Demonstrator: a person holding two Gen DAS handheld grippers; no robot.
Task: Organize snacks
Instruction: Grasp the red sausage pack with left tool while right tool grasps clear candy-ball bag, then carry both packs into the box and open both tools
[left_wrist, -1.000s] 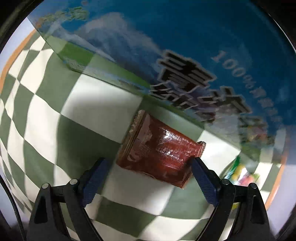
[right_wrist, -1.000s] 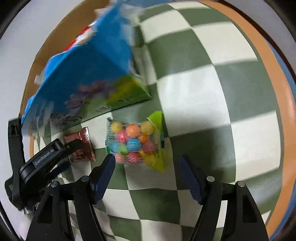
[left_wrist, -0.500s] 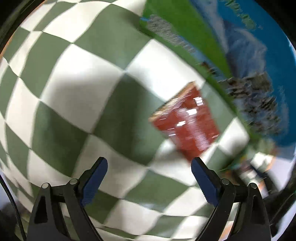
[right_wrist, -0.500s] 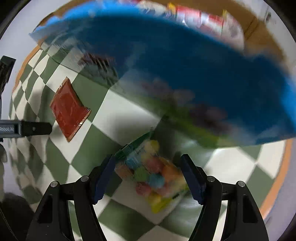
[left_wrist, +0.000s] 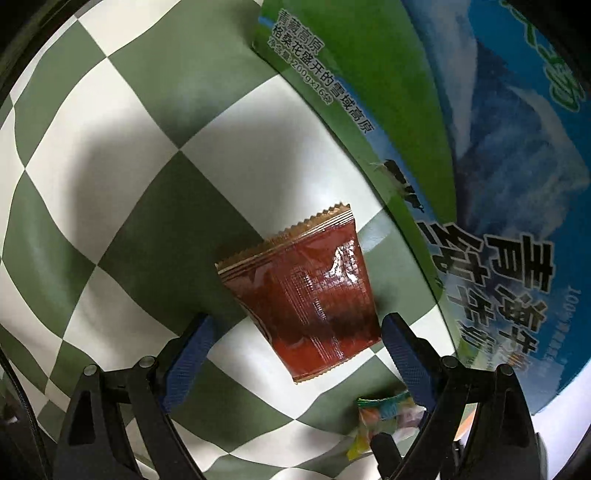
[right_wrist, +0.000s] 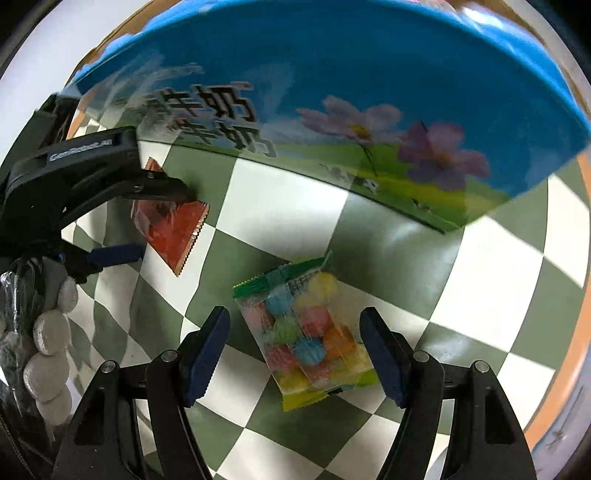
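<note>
Both grippers are poised over separate snacks on a green-and-white checkered tablecloth (left_wrist: 122, 206), so the step in hand looks like a paired pick-up, with neither packet grasped yet. The left gripper (left_wrist: 295, 354) stands with its blue-padded jaws spread wide on either side of a flat, glossy red-brown foil sachet with crimped gold ends (left_wrist: 306, 291), which lies on the cloth just beside the lower edge of a large blue-and-green milk carton box printed with mountains and Chinese characters (left_wrist: 498, 166). The right gripper (right_wrist: 295, 354) is likewise wide open, its pads flanking a clear plastic packet of multicoloured round candies with a green top seal (right_wrist: 306, 336), which lies flat on the cloth near the same box (right_wrist: 369, 92). In the right wrist view the left gripper (right_wrist: 155, 218) is seen from the side, one finger above and one below the red sachet (right_wrist: 170, 225); whether the fingertips touch the cloth cannot be told. The next move, as I judge it, calls for each tool to settle lower and close across its packet's narrow width. The thin sachet offers little height to pinch and may slide away, while the candy packet is lumpy and could shift under the pads.
</note>
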